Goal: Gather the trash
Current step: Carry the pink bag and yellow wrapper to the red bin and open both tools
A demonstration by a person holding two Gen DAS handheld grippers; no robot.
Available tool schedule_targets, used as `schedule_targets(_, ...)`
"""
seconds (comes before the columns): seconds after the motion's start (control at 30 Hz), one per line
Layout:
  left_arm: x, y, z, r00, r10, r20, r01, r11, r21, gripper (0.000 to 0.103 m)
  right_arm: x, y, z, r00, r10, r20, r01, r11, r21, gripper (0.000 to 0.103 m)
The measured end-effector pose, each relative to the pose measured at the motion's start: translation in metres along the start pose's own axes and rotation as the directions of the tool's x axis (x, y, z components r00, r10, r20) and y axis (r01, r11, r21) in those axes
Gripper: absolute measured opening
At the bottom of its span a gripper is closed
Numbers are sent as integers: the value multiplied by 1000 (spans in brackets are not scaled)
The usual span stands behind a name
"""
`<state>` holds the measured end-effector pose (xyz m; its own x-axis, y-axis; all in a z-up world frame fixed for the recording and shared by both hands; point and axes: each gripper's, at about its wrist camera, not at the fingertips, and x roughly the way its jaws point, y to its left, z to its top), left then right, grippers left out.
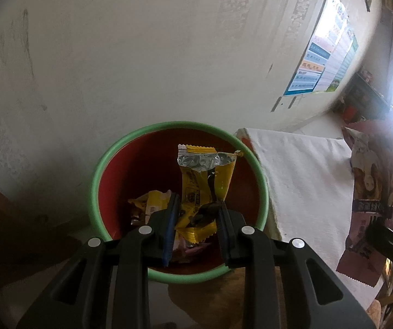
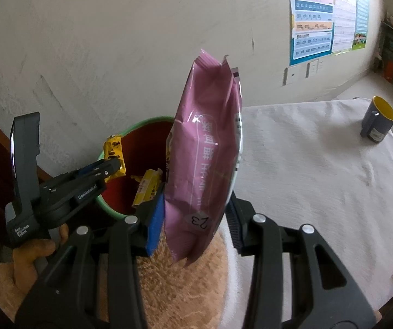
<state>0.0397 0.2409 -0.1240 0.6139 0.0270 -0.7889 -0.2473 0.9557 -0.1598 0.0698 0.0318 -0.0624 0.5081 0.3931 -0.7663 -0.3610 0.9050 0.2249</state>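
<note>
A red bin with a green rim [image 1: 262, 181] stands by the wall, with several wrappers inside. My left gripper [image 1: 197, 208] is shut on a yellow snack wrapper [image 1: 201, 175] and holds it over the bin's mouth. It also shows in the right wrist view [image 2: 115, 164], at the bin's [image 2: 141, 126] left rim with the yellow wrapper [image 2: 114, 148]. My right gripper [image 2: 195, 208] is shut on a pink snack bag [image 2: 204, 150], held upright just right of the bin. The pink bag also shows at the right edge of the left wrist view [image 1: 369, 197].
A table under a white cloth [image 2: 319, 170] lies to the right of the bin. A dark blue mug with a yellow inside [image 2: 378, 120] stands at its far right. A fluffy tan mat [image 2: 180, 285] lies below the grippers. A poster [image 2: 327, 13] hangs on the wall.
</note>
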Motion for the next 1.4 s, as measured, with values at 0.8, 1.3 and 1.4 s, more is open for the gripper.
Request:
schedule_targets(0.8,26,14,0,999,29,-43,-31,999,-42,24,48,14,24,996,58,-61,-61,997,-49,40)
schedule_targets(1.3,49,21,3,994,60,-90,-66,996,-65,33,78,19,37,988,129,-83,-133,990,-46,58)
schedule_targets(1.4,52,21,3,994,69,-86,-76,994,-75,64,78,13,35,989,132,-67,-133,991,-22,67)
